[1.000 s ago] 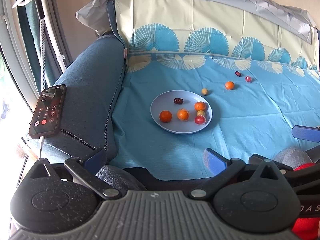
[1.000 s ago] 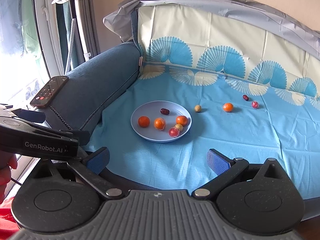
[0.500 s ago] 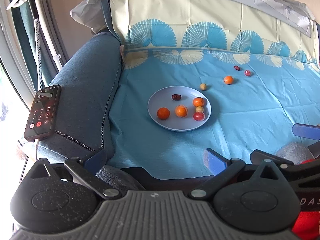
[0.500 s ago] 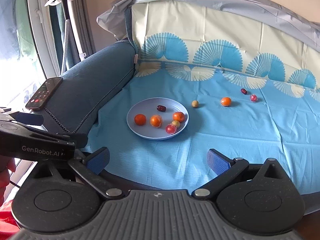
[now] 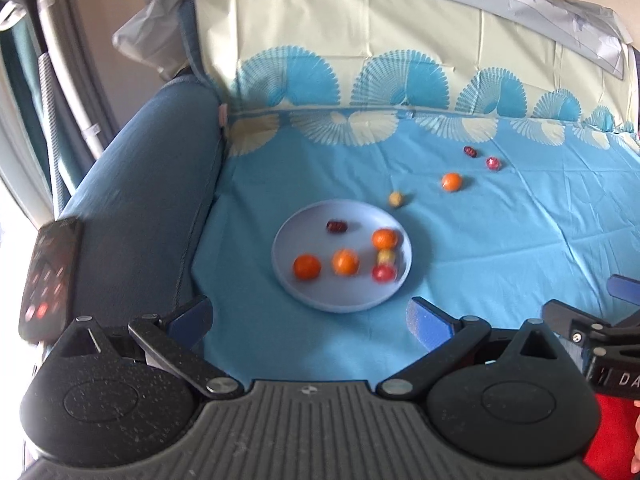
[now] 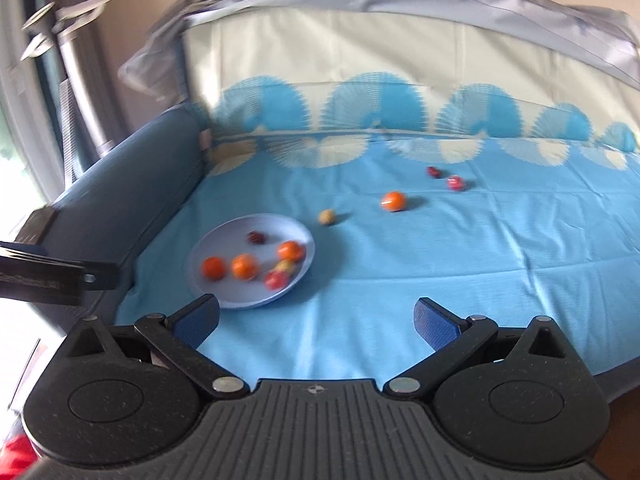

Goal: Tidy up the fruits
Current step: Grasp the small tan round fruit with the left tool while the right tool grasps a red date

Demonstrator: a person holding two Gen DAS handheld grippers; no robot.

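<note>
Both views blurred and closer to the plate (image 6: 224, 300) than a moment before. Right gripper (image 6: 316, 316) and left gripper (image 5: 310, 316) wide open, empty. Four fruits far right on the cloth (image 6: 400, 280), the small yellowish fruit (image 6: 327, 216) nearest the plate; probably next.

The cloth (image 5: 480, 264) over the sofa seat is sky blue, its backrest part cream with blue fan shapes and a band of cream fans. The plate (image 5: 312, 300) is pale lavender-blue, holding three orange fruits, one dark red, one red and one yellowish. Loose on the cloth lie an orange fruit (image 6: 393, 201), a tan one (image 6: 326, 216) and two reds. The armrest (image 5: 140, 200) is denim blue. The fingers (image 6: 434, 322) carry blue pads on black.
</note>
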